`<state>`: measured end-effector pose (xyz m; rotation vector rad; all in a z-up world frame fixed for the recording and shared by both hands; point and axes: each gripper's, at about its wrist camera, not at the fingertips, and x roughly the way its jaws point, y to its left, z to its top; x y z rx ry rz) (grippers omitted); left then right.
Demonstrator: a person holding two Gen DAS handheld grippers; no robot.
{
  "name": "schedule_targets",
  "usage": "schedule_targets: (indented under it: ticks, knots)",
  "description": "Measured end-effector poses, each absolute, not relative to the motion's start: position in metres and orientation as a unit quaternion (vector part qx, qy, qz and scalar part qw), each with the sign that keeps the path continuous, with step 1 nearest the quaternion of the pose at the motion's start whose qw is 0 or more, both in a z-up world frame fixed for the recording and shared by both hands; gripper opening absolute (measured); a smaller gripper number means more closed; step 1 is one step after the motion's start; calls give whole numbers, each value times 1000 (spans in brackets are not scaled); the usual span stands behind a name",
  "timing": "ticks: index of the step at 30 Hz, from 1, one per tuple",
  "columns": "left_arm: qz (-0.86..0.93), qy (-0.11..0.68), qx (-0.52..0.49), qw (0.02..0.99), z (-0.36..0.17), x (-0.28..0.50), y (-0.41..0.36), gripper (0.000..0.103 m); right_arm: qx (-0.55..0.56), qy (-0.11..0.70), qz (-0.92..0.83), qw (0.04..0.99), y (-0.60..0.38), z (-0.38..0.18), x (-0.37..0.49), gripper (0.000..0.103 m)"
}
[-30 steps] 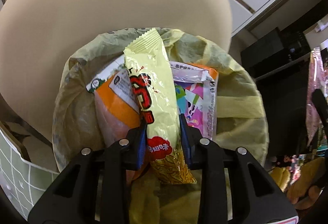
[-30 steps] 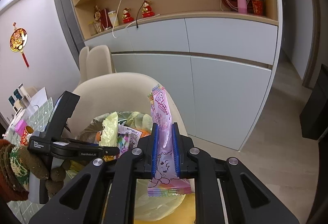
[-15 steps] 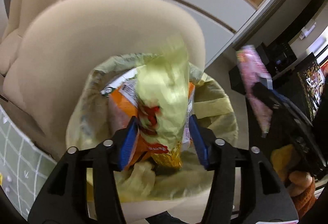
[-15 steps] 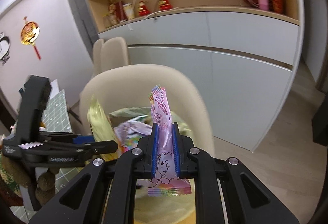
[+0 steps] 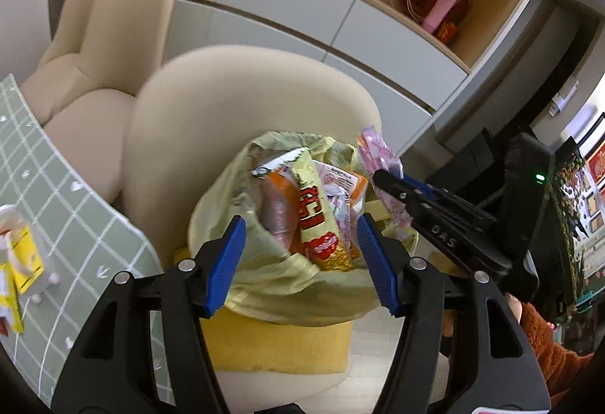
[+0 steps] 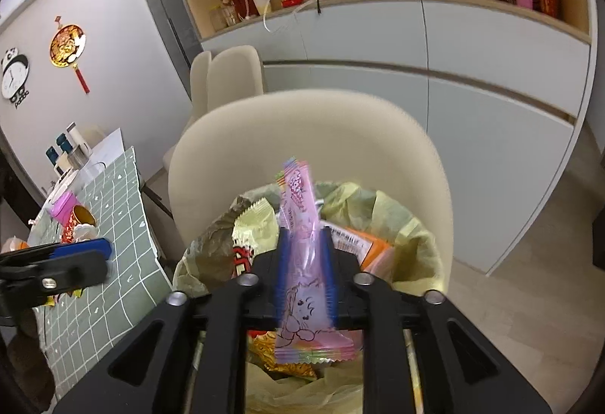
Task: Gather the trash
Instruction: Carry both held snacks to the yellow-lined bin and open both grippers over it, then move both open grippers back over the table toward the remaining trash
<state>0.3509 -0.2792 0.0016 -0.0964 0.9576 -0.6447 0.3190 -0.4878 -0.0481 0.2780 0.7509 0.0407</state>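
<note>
A yellow trash bag sits on a cream chair and holds several wrappers. A pale yellow snack wrapper lies in it beside an orange packet. My left gripper is open and empty above the bag's near rim. My right gripper is shut on a pink wrapper and holds it upright over the bag. The right gripper also shows in the left wrist view at the bag's right rim, with the pink wrapper in it.
The cream chair backs the bag, with a second chair behind it. A table with a green checked cloth is at the left with a yellow box on it. White cabinets stand behind.
My left gripper opened and let the yellow wrapper drop into the bag, then drew back. My right gripper moved over the bag with the pink wrapper.
</note>
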Motion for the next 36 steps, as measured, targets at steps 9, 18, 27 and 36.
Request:
schedule_targets:
  ticks: [9, 18, 27, 36]
  knots:
    - [-261, 450, -62, 852, 1, 326, -234, 58, 124, 356, 17, 926, -473, -35, 296, 46]
    - [-165, 420, -76, 889, 6, 291, -125, 58, 107, 272, 53, 955, -422, 13, 259, 66]
    - [-30, 396, -127, 909, 7, 251, 32, 59, 51, 275, 119, 953, -312, 34, 262, 66]
    - [51, 388, -173, 904, -12, 212, 143, 59, 16, 303, 186, 934, -211, 25, 271, 66]
